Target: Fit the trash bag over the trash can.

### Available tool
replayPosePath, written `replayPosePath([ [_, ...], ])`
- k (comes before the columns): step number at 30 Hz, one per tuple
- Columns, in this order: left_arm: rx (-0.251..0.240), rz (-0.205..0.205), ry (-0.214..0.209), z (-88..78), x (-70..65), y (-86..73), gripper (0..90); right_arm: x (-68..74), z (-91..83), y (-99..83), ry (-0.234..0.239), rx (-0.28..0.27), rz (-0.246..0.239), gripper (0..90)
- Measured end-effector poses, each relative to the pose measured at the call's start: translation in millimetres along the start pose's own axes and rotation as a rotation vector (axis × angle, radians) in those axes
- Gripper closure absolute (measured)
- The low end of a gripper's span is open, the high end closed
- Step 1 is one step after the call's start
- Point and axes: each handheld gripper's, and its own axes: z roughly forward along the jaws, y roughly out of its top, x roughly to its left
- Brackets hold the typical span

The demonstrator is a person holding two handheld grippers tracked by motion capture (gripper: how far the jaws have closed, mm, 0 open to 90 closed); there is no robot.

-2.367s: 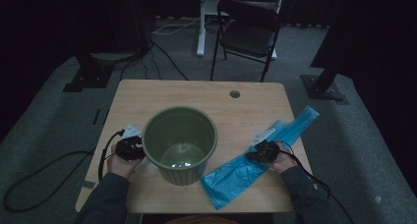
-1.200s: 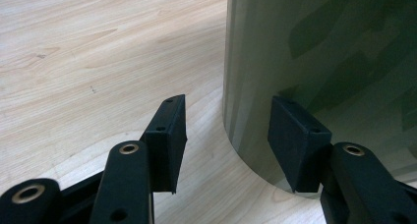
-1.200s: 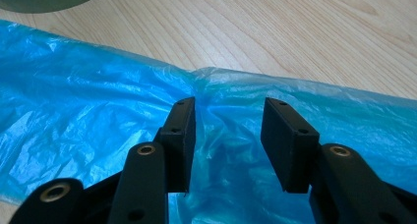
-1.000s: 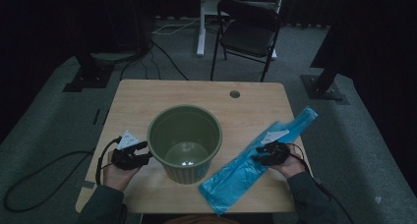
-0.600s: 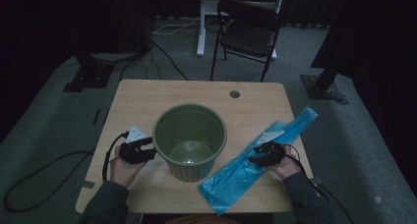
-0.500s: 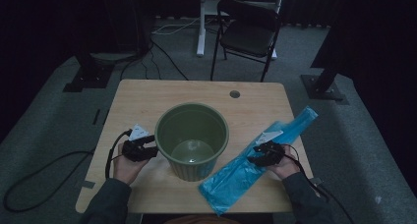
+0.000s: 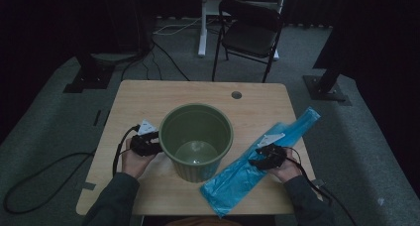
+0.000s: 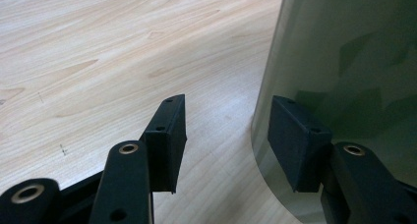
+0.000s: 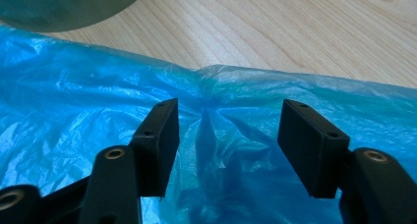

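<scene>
Wooden table (image 7: 148,102) bears bin (image 7: 196,139), blue bag (image 7: 257,169).

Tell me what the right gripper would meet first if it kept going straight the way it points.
Probably the blue plastic bag: the right gripper hangs just over it with open jaws, nothing between.

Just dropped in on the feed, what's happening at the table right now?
A person works with a gripper in each hand at a wooden table. The left gripper is open beside the wall of the green bin, one jaw close against it. The right gripper sits over the blue plastic bag lying flat to the bin's right; its jaws have just been opening and stand apart above a puckered fold, pressing nothing.
</scene>
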Motion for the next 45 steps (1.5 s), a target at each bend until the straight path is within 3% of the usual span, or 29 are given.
replayPosePath([
  [13, -0.003, -0.009, 0.005, 8.2, 5.2, 1.3, 49.0, 14.1, 19.7, 0.5, -0.019, 0.027, -0.036, 34.7],
  [20, 0.005, -0.011, 0.001, 8.9, 6.8, -0.4, 48.9, 16.1, 25.1, 1.3, 0.014, 0.019, -0.022, 31.7],
  [25, 0.008, -0.012, -0.003, 9.3, 6.2, -0.9, 48.4, 22.7, 26.3, 2.1, 0.04, 0.02, -0.05, 28.5],
  [28, 0.009, -0.015, -0.007, 9.4, 5.9, -1.4, 48.4, 25.6, 27.7, 1.3, 0.052, 0.021, -0.061, 21.9],
  [32, 0.009, -0.017, -0.008, 9.5, 5.8, -1.8, 48.4, 26.3, 28.2, 1.0, 0.052, 0.019, -0.064, 21.2],
  [34, 0.01, -0.016, -0.008, 9.5, 5.5, -2.0, 48.4, 25.9, 27.8, 1.4, 0.044, 0.017, -0.055, 25.0],
  [35, 0.011, -0.013, -0.011, 9.4, 5.3, -2.2, 48.4, 23.3, 26.3, 2.2, 0.031, 0.018, -0.041, 34.0],
  [38, 0.013, -0.005, -0.012, 9.2, 4.9, -3.2, 48.5, 19.4, 24.7, 3.6, 0.021, 0.022, -0.028, 45.8],
  [39, 0.013, -0.005, -0.012, 9.2, 4.9, -3.2, 48.6, 19.4, 24.7, 3.6, 0.021, 0.022, -0.028, 45.8],
  [42, 0.015, -0.004, -0.016, 8.0, 4.3, -4.6, 48.7, 14.4, 23.3, 5.3, 0.01, 0.024, -0.016, 65.2],
  [45, 0.016, -0.002, -0.018, 7.2, 3.8, -5.2, 48.7, 13.0, 23.5, 5.9, 0.008, 0.022, -0.017, 72.9],
])
